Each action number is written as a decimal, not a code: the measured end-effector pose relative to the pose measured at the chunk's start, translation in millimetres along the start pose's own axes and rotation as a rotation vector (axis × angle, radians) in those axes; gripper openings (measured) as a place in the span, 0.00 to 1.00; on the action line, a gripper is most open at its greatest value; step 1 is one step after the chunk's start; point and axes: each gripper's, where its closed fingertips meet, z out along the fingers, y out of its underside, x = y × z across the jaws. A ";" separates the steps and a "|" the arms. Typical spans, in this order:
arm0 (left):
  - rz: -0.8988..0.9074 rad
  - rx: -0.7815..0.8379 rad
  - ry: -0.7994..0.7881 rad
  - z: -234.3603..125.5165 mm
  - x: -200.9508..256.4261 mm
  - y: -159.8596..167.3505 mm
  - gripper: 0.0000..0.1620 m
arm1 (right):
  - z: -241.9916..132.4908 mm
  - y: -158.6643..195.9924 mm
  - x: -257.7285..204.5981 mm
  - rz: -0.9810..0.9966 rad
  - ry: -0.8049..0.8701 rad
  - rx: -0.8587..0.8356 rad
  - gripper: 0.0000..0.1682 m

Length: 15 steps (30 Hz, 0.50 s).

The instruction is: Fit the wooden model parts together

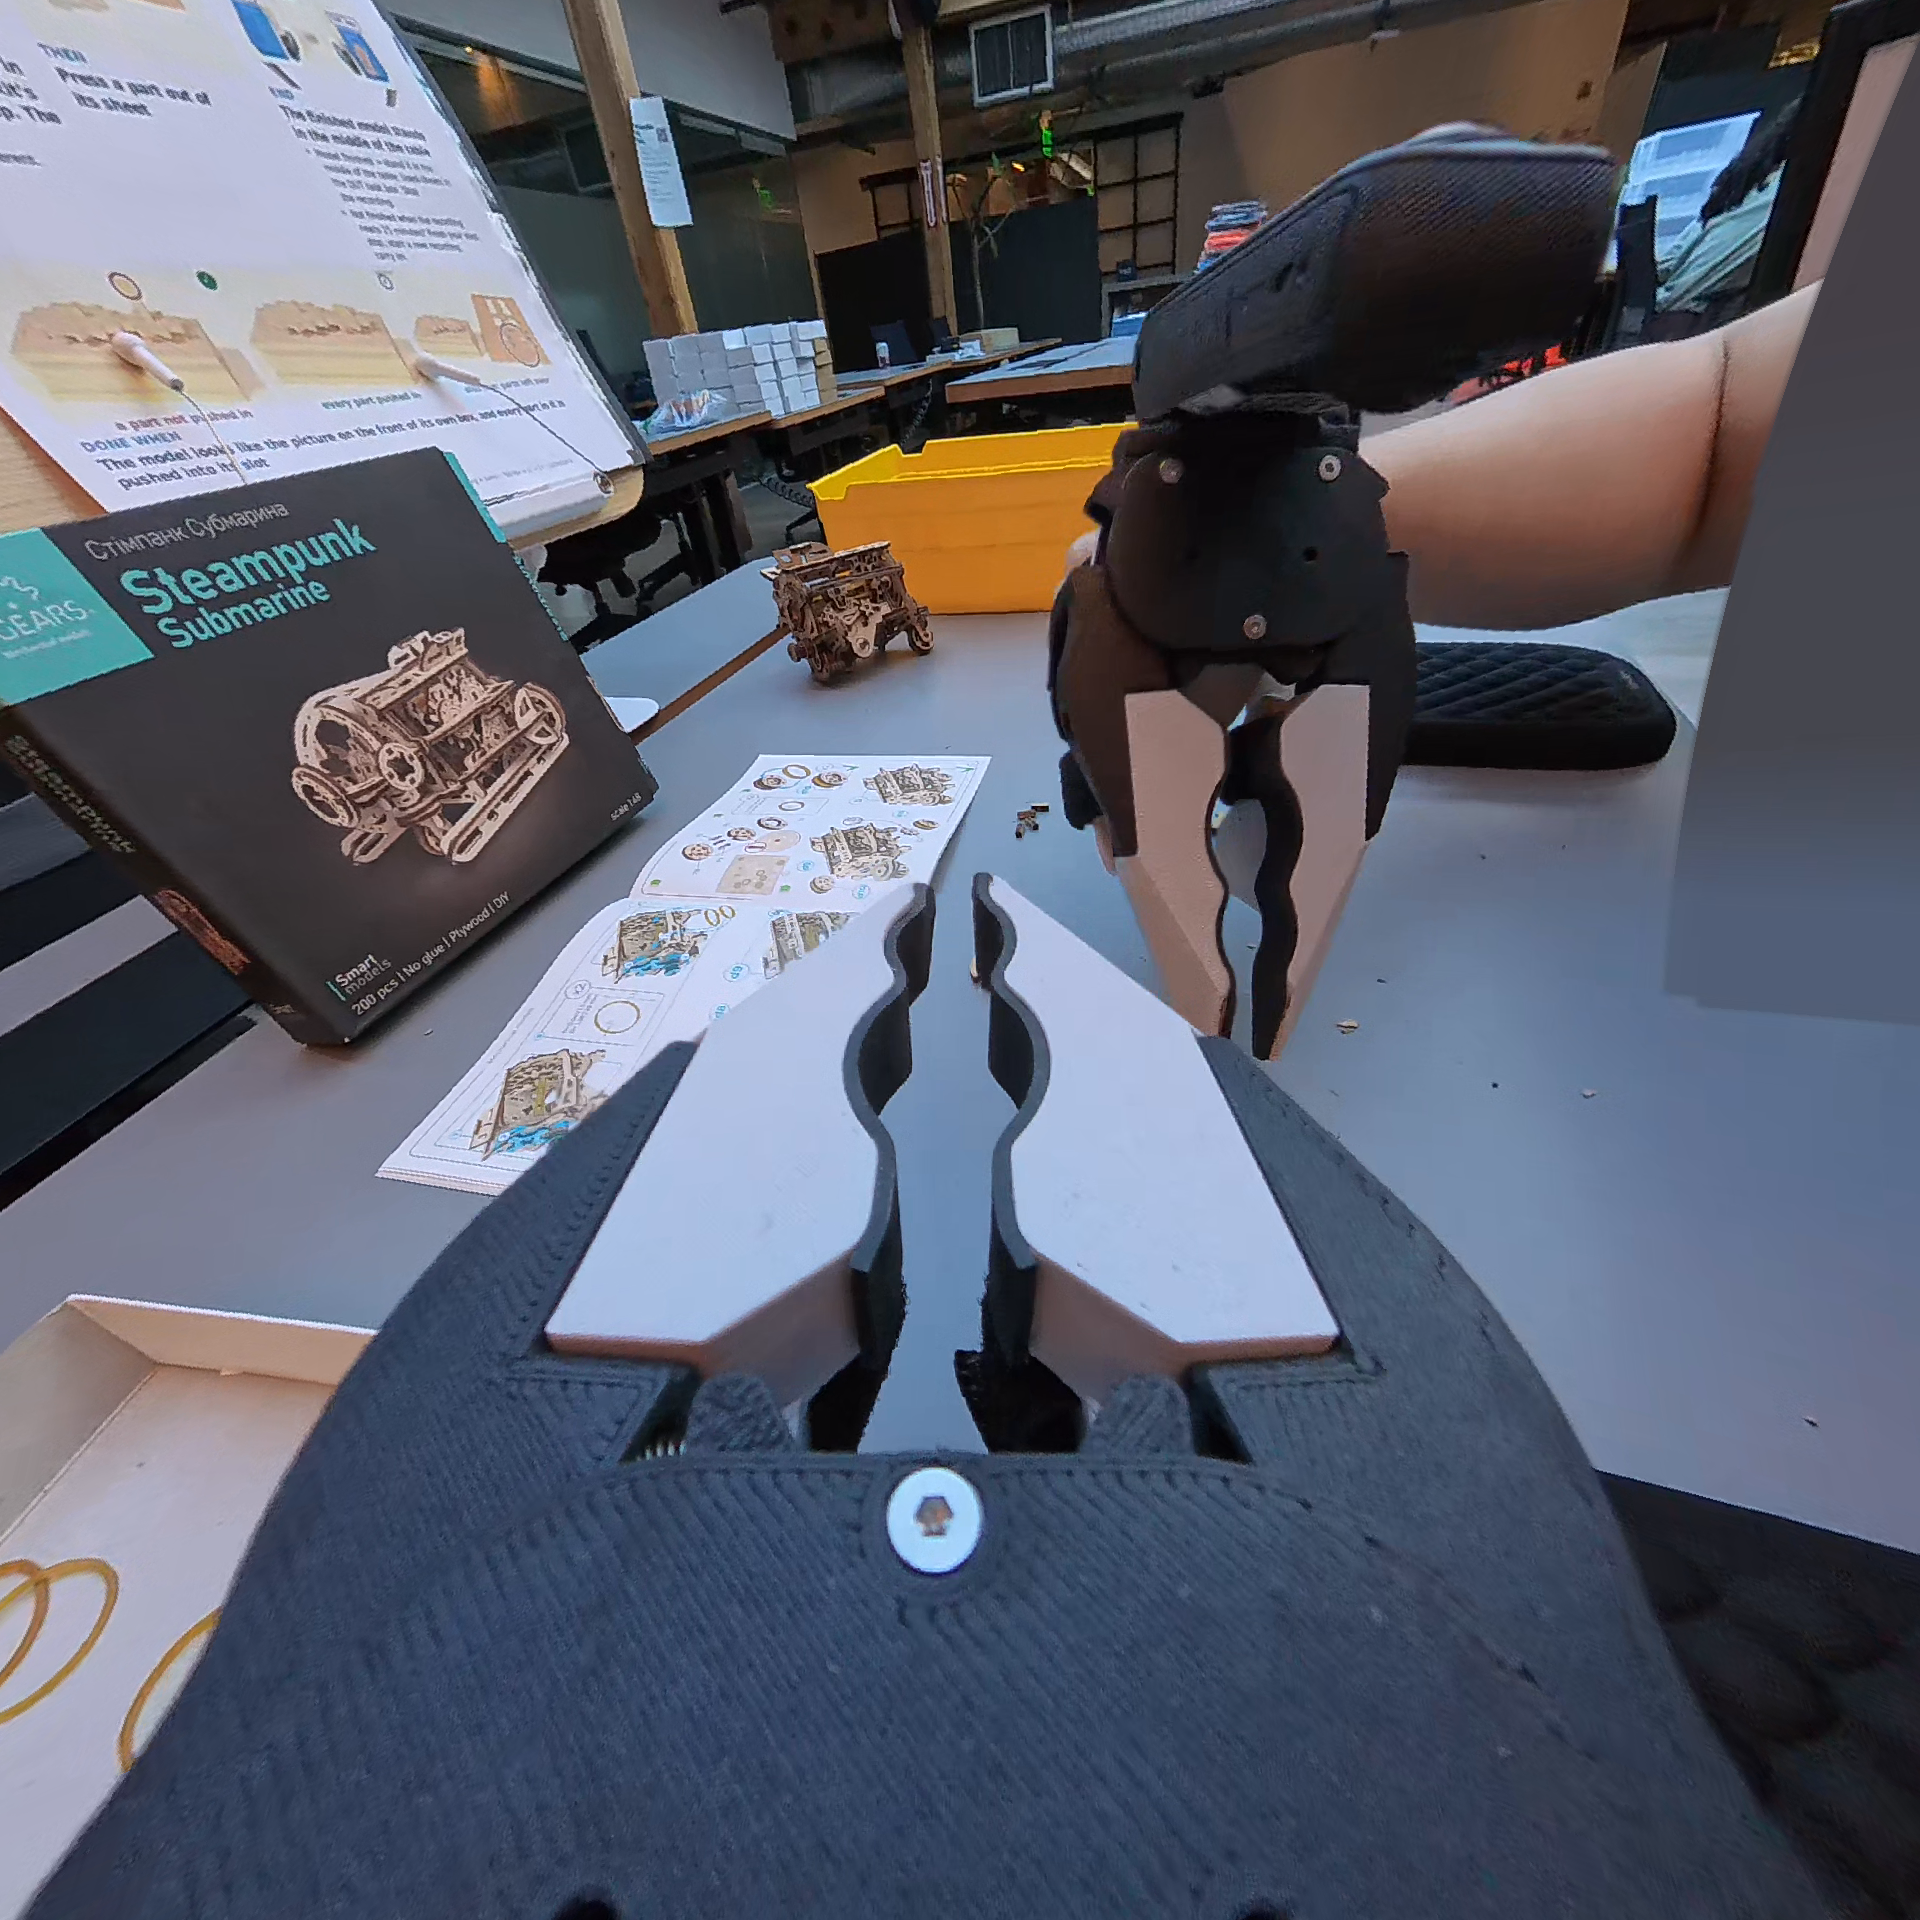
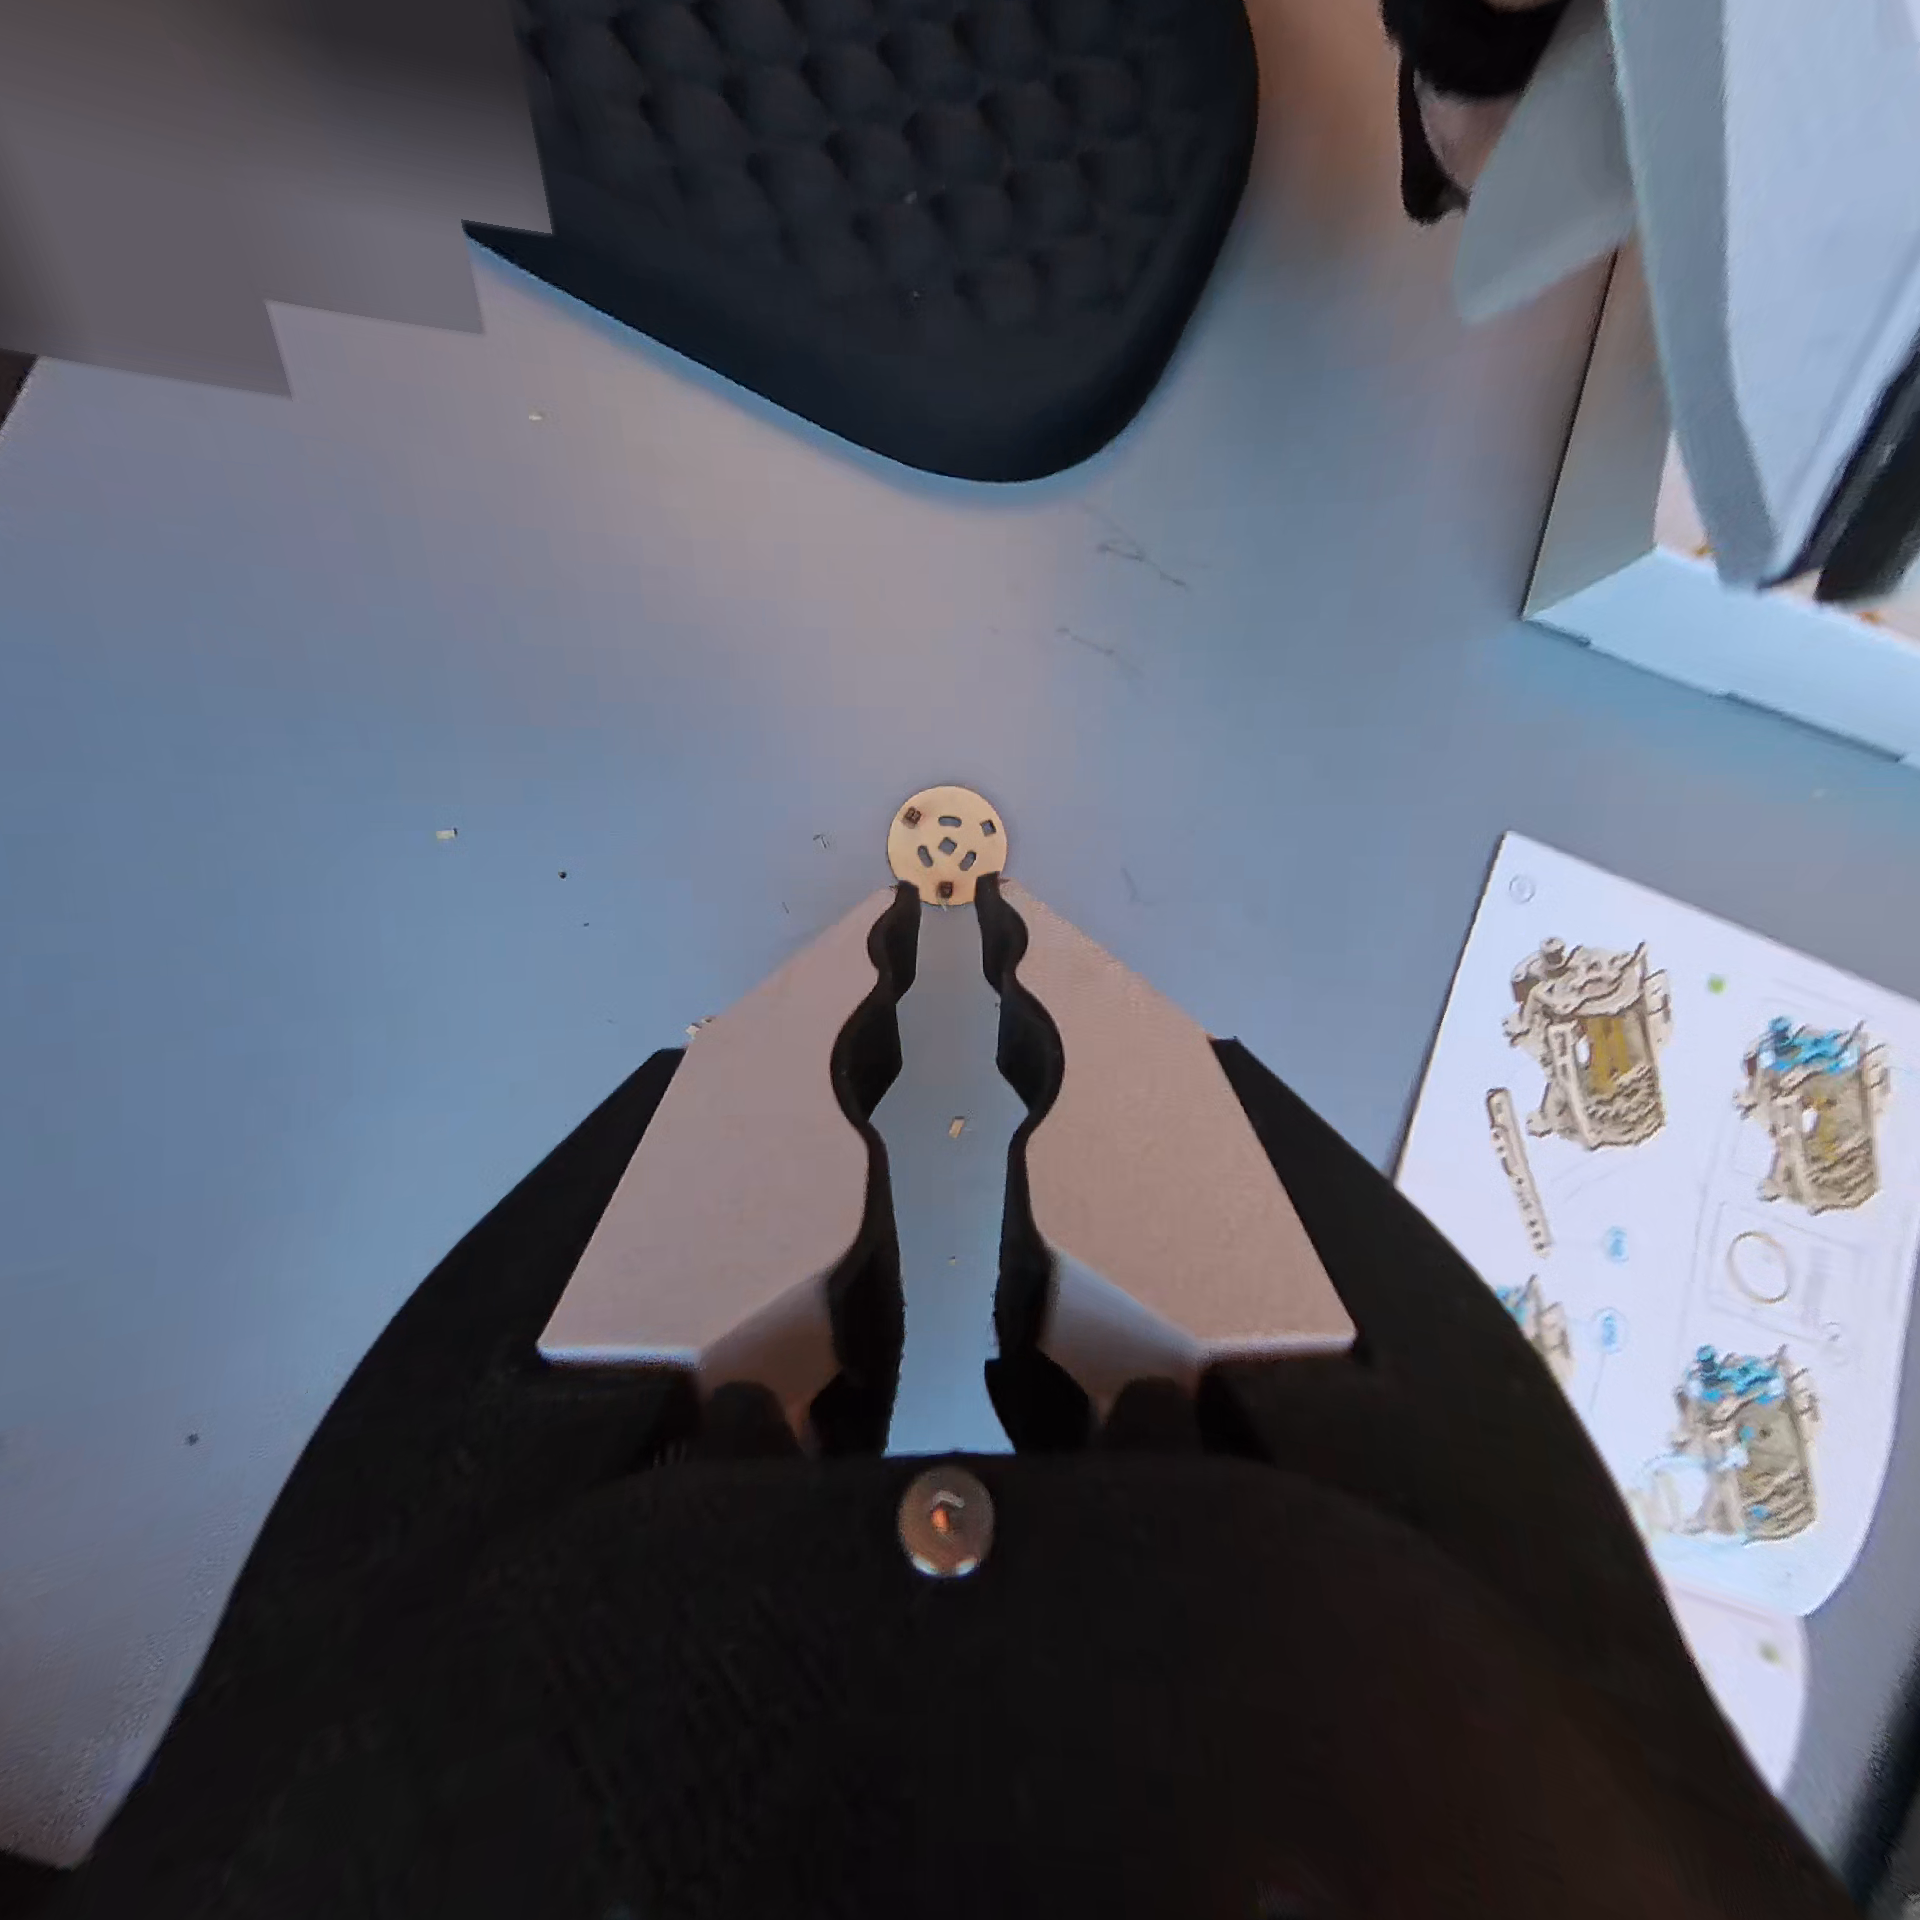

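A small round wooden disc (image 2: 948,840) with several cut-outs lies flat on the grey table (image 2: 416,727). My right gripper (image 2: 948,891) points down at the table, its jaws a little apart, tips at the disc's near rim and holding nothing. It also shows in the left wrist view (image 1: 1252,1029), where the disc is hidden behind it. My left gripper (image 1: 951,896) hovers over the table with a narrow gap between its jaws and is empty. An assembled wooden model (image 1: 847,613) stands at the back.
A dark kit box (image 1: 312,727) leans at the left, below an instruction board (image 1: 260,260). An open booklet (image 1: 727,935) lies ahead. A yellow bin (image 1: 966,520) and a black pad (image 1: 1538,701) are behind. An open tray (image 1: 125,1507) with rubber bands is near left. The grippers' ends are close to 12 cm from one another.
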 end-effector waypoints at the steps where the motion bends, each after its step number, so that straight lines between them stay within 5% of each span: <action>1: 0.000 -0.006 0.004 0.5 0.7 1.1 0.04 | 0.7 -1.5 -0.9 -0.050 0.000 0.003 0.06; 6: 0.009 -0.016 0.010 0.9 2.0 3.2 0.03 | 5.4 0.6 3.3 -0.288 0.007 -0.081 0.07; 15: -0.001 -0.024 0.010 -0.1 0.2 6.0 0.03 | 16.4 11.6 -4.0 -0.313 -0.115 -0.202 0.02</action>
